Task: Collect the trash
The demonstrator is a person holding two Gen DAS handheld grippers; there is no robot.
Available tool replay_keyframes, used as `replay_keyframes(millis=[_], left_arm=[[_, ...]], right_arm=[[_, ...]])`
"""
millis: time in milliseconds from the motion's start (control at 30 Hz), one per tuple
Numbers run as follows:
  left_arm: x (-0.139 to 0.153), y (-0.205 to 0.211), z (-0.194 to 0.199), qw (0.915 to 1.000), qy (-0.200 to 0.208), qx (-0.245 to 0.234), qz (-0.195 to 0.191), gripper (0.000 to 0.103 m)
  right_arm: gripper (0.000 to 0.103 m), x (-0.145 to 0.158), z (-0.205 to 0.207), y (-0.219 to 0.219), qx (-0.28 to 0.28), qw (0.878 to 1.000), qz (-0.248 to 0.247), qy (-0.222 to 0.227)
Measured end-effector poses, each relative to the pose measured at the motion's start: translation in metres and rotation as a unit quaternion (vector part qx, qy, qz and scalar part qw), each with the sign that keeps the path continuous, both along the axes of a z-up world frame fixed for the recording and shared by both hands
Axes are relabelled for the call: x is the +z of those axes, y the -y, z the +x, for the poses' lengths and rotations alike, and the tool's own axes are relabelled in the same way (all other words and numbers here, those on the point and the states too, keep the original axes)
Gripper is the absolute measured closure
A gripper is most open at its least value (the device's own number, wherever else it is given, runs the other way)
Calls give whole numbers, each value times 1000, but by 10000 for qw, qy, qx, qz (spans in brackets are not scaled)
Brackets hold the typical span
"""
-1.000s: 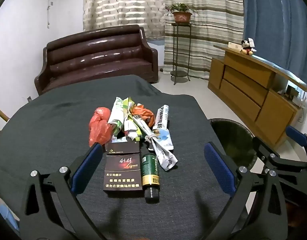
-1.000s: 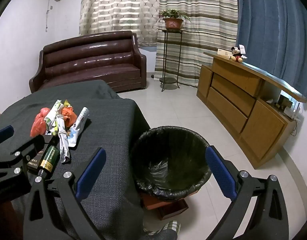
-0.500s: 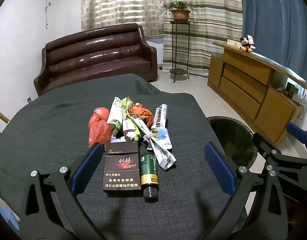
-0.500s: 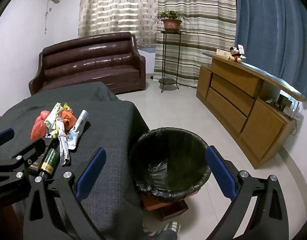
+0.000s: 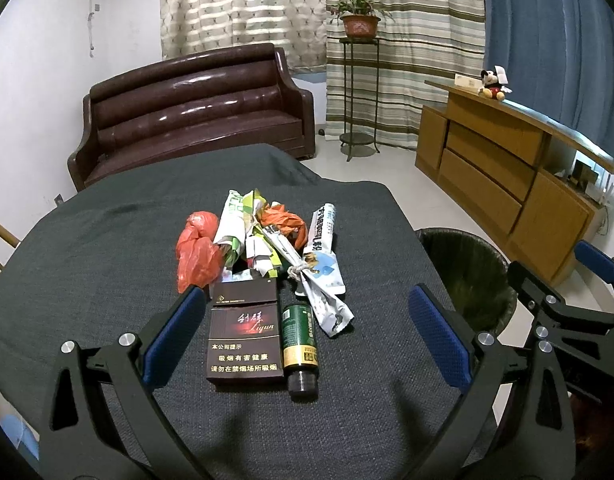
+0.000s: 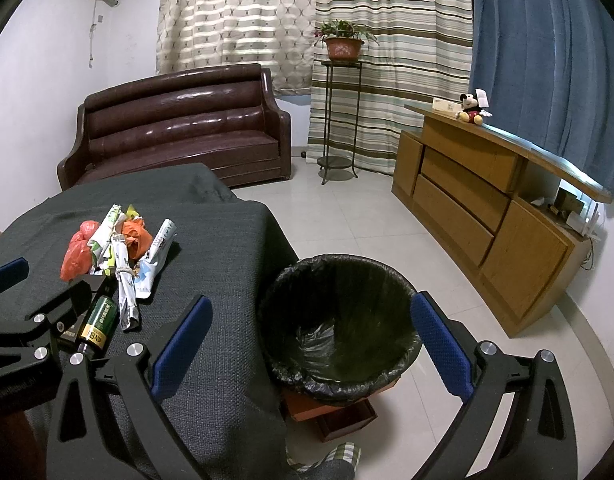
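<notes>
A pile of trash lies on the dark table [image 5: 87,264]: a brown cigarette carton [image 5: 245,340], a small green bottle [image 5: 299,340] on its side, a red plastic bag [image 5: 197,250], an orange bag [image 5: 283,220] and rolled papers [image 5: 321,272]. My left gripper [image 5: 307,336] is open and empty, its fingers either side of the carton and bottle, held above them. My right gripper [image 6: 307,340] is open and empty, above the black-lined trash bin [image 6: 339,320] beside the table. The pile also shows in the right wrist view [image 6: 119,248].
A brown leather sofa [image 5: 191,112] stands behind the table. A plant stand [image 5: 359,92] and a wooden sideboard [image 5: 503,184] stand at the right. The bin [image 5: 463,276] sits on the tiled floor at the table's right edge.
Both grippers have drifted slightly back and up, so the trash and the bin look a little farther away. Both stay open. Nothing on the table has moved.
</notes>
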State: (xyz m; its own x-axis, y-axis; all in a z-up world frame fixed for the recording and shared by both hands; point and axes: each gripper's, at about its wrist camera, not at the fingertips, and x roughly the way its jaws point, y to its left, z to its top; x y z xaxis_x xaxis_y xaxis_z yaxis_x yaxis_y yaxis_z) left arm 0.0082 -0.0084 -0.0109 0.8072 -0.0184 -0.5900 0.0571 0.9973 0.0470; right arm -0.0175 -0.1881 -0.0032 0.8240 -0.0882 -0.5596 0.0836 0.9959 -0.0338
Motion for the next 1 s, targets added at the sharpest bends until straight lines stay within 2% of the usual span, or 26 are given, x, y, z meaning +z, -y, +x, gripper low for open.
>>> replay_keyframes(millis=[1000], left_arm=[[-1, -3, 1, 10000, -34, 3, -22, 4]], right_arm=[[6, 0, 0, 0, -2, 10000, 9, 5]])
